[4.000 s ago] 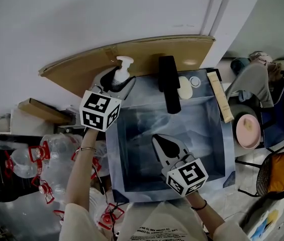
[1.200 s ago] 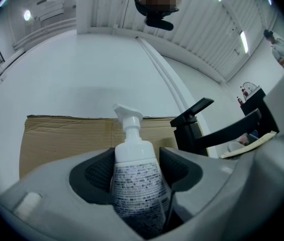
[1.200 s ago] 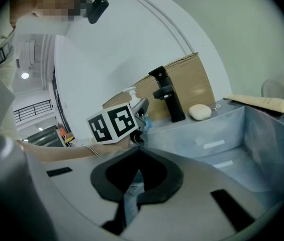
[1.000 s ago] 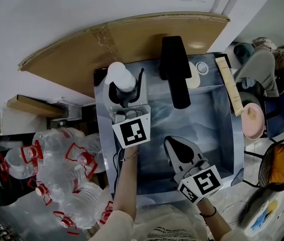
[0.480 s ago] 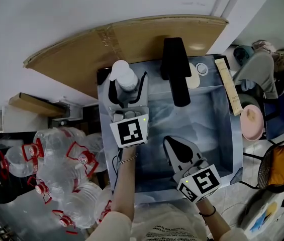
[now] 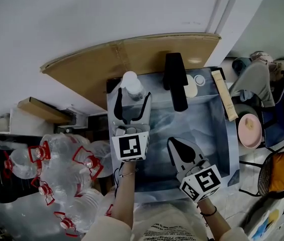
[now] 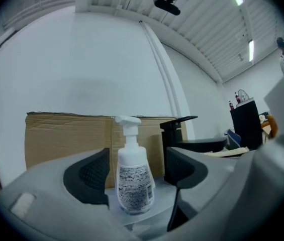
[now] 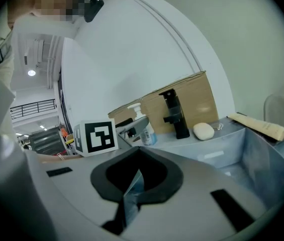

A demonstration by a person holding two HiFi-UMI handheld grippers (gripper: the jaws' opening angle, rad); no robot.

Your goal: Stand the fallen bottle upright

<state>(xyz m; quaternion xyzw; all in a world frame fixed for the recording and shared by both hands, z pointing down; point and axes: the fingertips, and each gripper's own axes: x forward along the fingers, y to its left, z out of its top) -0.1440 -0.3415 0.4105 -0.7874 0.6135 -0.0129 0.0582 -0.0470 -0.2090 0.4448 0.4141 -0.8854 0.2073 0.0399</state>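
Note:
A white pump bottle [image 6: 131,87] stands upright on the back left corner of the grey sink [image 6: 228,134], in front of a cardboard sheet [image 6: 131,54]. My left gripper [image 6: 132,96] is open, a jaw on each side of the bottle and clear of it. In the left gripper view the bottle [image 7: 134,185] stands between the dark pads [image 7: 94,177] of my left gripper [image 7: 136,172] with a gap on both sides. My right gripper [image 6: 175,144] hangs shut over the basin with nothing in it; in its own view the right gripper [image 8: 136,152] points toward the bottle [image 8: 144,129].
A black faucet [image 6: 174,82] rises at the sink's back edge, with a soap bar [image 6: 186,86] beside it. A long beige tube [image 6: 221,95] lies on the right rim. Several clear plastic bottles [image 6: 56,169] are piled to the left, and a pink bowl [image 6: 249,131] sits to the right.
My left gripper's jaws have widened off the bottle and the gripper has drawn back toward me. The bottle stays standing. The right gripper has barely shifted.

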